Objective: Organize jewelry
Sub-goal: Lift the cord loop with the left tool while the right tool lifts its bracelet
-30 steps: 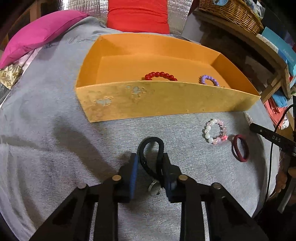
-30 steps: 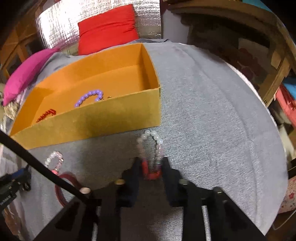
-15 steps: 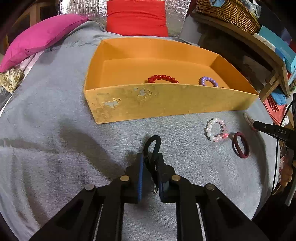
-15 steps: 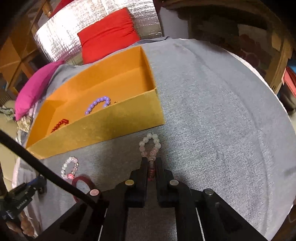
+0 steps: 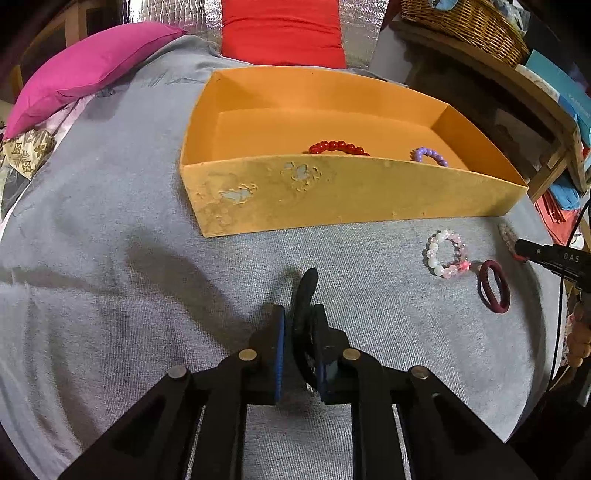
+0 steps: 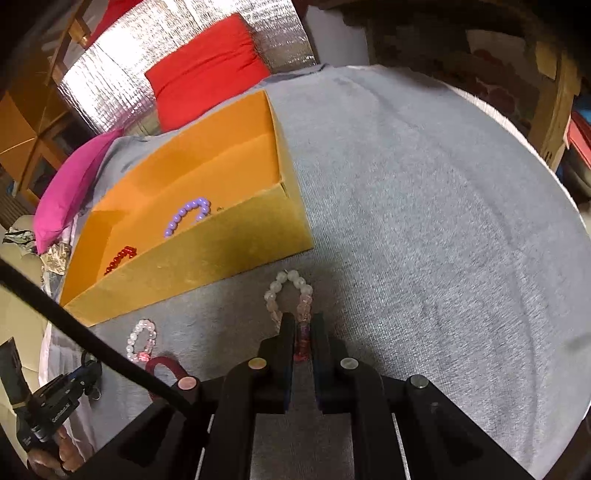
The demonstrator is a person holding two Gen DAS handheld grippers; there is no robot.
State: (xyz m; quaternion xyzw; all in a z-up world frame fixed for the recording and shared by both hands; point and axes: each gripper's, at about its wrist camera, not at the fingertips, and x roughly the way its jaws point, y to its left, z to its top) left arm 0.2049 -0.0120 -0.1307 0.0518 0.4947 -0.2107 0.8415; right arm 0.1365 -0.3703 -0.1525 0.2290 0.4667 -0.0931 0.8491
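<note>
My left gripper (image 5: 298,314) is shut on a black hair tie (image 5: 306,291), whose loop sticks up past the fingertips just above the grey cloth. An orange box (image 5: 332,199) lies beyond it, with a red bead bracelet (image 5: 338,146) and a purple bead bracelet (image 5: 430,155) inside. My right gripper (image 6: 302,321) is shut on a pale pink and white bead bracelet (image 6: 291,291), its loop lying on the cloth in front of the orange box (image 6: 221,247). The purple bracelet (image 6: 188,216) and red bracelet (image 6: 120,258) show inside.
A pink and white bead bracelet (image 5: 447,253) and a maroon hair tie (image 5: 493,288) lie on the cloth right of my left gripper. Pink (image 5: 85,62) and red (image 5: 282,31) cushions sit behind the box. A wicker basket (image 5: 465,22) stands on a wooden shelf at right.
Both grippers have closed: the left onto the black hair tie, squeezing its loop narrow, and the right onto the pale bead bracelet. The box now sits further right in the left view.
</note>
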